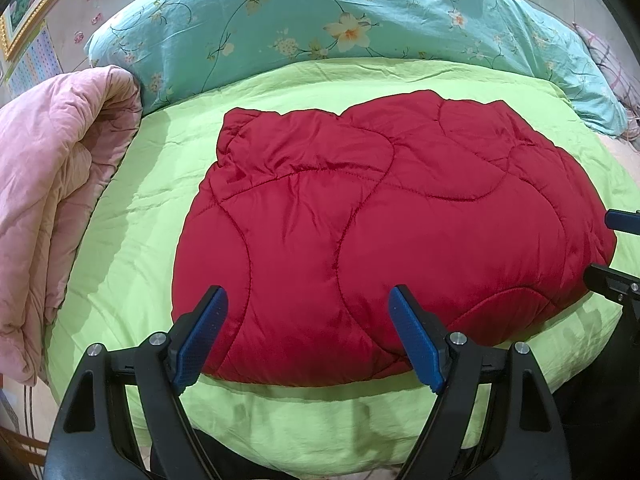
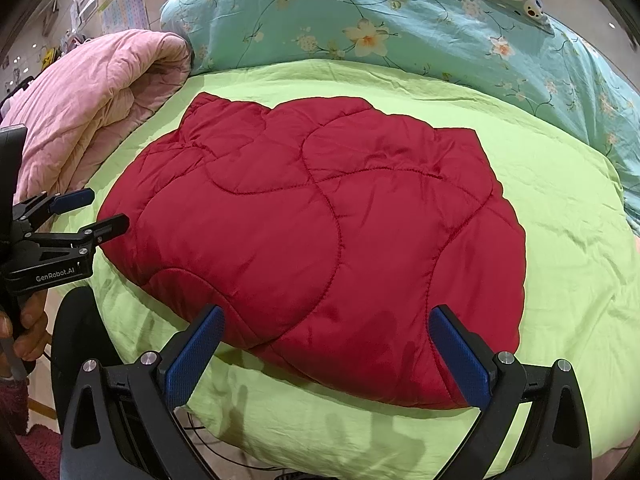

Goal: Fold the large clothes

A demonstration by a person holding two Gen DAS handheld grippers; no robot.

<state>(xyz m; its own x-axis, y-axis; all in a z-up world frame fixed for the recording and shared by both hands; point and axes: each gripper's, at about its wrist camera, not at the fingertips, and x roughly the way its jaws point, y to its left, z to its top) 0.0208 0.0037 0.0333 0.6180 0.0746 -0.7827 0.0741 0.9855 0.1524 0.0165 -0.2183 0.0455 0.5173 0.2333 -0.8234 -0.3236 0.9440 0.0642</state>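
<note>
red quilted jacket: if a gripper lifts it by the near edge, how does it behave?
The jacket is puffy, so probably light but bulky. Its soft creases suggest it will droop, not hold shape. The shiny shell may slip between the fingers.

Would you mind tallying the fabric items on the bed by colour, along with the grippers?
Red quilted garment: 1
Pink quilt: 1
Green bed cover: 1
Teal floral duvet: 1
Grippers: 2, left gripper and right gripper, both open
Total: 6

Black grippers, blue ribbed fingers (image 1: 202, 336), silver screws, "GenRobot.AI" marking.
</note>
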